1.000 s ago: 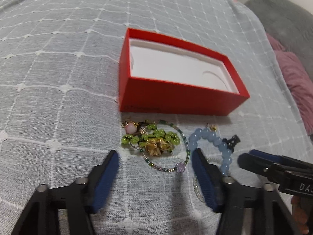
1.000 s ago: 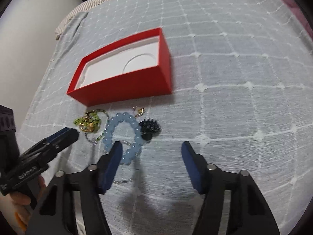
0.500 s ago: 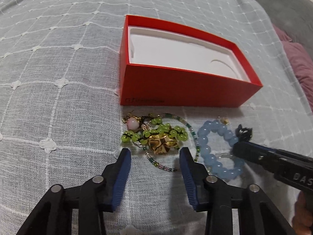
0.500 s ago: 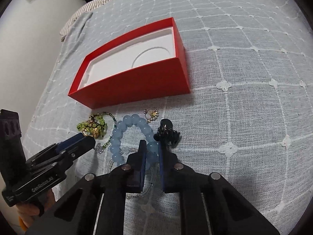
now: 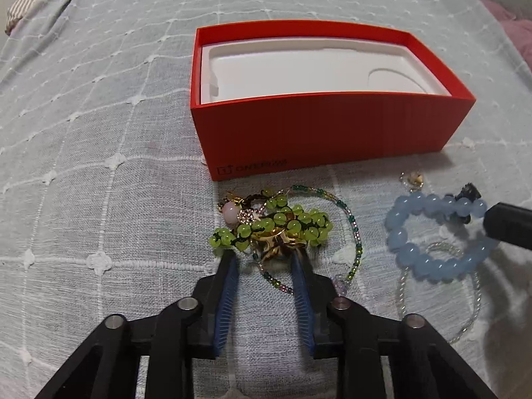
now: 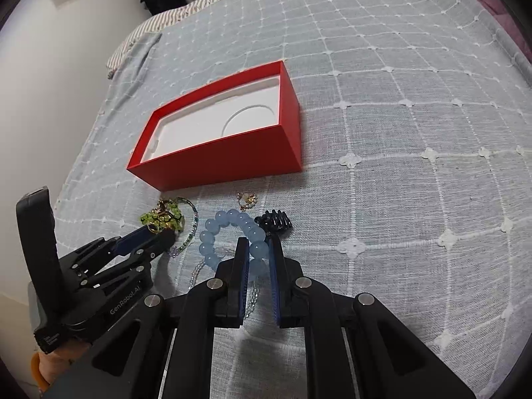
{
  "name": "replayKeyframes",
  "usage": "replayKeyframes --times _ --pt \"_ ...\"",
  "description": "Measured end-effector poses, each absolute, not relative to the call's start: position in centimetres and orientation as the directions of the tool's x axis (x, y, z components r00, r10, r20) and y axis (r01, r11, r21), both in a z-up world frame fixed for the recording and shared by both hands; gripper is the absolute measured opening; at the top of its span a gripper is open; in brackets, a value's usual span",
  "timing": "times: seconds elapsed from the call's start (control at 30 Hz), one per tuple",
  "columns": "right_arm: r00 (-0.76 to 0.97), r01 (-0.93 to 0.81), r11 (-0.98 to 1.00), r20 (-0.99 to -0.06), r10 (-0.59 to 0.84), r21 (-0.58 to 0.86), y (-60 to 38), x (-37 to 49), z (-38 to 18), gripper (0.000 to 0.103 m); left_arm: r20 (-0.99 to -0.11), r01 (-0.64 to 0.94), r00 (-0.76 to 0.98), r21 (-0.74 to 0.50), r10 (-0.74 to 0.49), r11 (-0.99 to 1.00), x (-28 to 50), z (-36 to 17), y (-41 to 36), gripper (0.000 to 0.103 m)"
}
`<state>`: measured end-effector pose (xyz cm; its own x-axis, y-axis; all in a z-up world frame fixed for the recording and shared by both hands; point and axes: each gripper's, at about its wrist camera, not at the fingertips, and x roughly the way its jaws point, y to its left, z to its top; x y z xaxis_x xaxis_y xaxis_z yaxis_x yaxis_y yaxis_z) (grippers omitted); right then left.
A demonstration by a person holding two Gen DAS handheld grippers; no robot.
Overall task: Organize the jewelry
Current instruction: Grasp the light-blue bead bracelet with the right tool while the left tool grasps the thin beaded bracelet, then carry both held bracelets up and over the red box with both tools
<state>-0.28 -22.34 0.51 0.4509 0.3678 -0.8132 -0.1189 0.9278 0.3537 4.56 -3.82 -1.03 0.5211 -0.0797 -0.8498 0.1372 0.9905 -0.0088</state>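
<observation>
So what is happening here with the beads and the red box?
A person is sorting jewelry on a bed cover with a claw in each hand. The right claw is closed on the blue bead bracelet, next to a small black clip. The left claw is partly open, its tips at the tangle of green beads and a gold piece. The red box just behind holds only its white insert; nothing is in it yet.

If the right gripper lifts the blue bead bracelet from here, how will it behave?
The blue bead bracelet would probably sag into a dangling loop, being strung beads rather than a rigid ring. Its smooth round beads may slip between the right gripper pads. The clear bead strand crossing it might drag along.
</observation>
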Motion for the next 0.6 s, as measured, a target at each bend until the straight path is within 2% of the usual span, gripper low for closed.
replayKeyframes --times 0.1,0.37,0.6 --pt "0.464 -0.123 0.929 -0.807 0.365 0.349 -22.7 -0.6 1.0 0.012 -0.852 0.127 0.517 -0.015 -0.079 0.992 4.1 -0.9 -3.2 0.005" --pt "0.491 -0.139 0.924 -0.786 0.376 0.355 -22.8 -1.3 2.3 0.012 -0.847 0.086 0.506 -0.139 -0.164 0.987 3.2 -0.4 -1.0 0.0" --pt "0.529 -0.164 0.916 -0.751 0.395 0.366 -22.8 -2.5 4.0 0.012 -0.788 0.101 0.57 -0.213 -0.232 0.972 1.4 2.2 0.1 0.0"
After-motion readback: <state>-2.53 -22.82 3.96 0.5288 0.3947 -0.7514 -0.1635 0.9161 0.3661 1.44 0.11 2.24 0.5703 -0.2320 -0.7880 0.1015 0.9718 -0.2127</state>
